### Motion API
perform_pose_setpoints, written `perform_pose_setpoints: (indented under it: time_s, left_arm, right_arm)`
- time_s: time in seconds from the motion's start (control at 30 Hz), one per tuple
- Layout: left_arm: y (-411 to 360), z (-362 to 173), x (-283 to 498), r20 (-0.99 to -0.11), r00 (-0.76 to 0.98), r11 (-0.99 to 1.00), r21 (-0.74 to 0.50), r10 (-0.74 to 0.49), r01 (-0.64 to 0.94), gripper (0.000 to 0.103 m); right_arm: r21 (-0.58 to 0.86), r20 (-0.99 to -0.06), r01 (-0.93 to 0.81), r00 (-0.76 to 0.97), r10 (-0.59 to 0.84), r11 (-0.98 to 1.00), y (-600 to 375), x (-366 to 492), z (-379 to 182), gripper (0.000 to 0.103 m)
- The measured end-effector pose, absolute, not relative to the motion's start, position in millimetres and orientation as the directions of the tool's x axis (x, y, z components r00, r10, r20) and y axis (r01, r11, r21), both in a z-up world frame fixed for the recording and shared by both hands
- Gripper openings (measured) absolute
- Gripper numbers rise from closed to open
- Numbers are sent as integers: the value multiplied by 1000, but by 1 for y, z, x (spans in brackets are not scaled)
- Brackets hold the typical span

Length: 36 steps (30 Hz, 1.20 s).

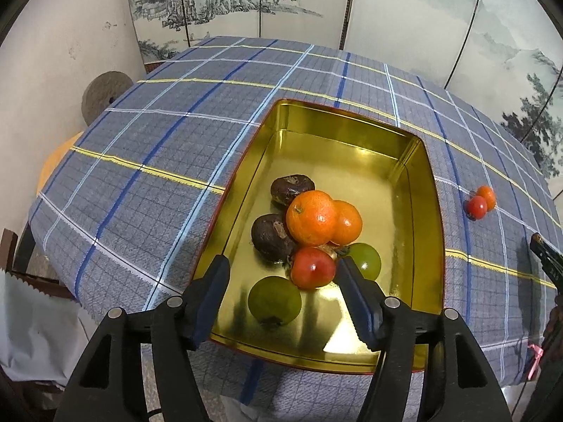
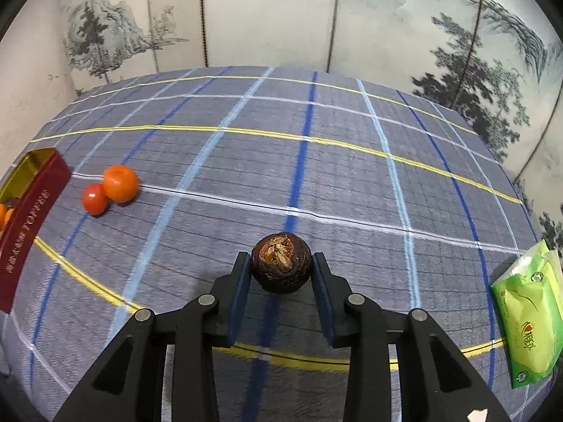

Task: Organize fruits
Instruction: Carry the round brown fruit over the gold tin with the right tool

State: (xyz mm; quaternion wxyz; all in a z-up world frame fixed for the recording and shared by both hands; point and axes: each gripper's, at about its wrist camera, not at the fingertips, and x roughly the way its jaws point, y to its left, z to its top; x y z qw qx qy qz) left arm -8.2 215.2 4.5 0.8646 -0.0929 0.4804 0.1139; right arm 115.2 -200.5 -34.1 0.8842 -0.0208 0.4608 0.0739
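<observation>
Dim indoor light, fisheye-warped edges

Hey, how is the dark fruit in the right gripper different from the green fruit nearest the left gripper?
The dark fruit is brown and wrinkled; the green fruit is smooth and glossy. The dark fruit is clamped between the right gripper fingers above the tablecloth; the green fruit lies loose in the gold tin, with the left gripper open above it. Both are small and round.
</observation>
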Motion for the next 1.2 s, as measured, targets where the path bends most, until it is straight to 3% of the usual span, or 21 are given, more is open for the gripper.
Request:
perform_pose_setpoints:
  time_s: [0.8, 1.2]
  left_arm:
    - [246, 9, -32, -836, 513, 922, -24, 193, -387, 67]
    - [262, 6, -44, -840, 494, 906, -9, 223, -424, 67]
  right_arm:
    - [163, -708, -589, 489, 509, 792, -12, 75, 39, 32]
    - [174, -710, -707, 392, 585, 685, 64, 59, 40, 32]
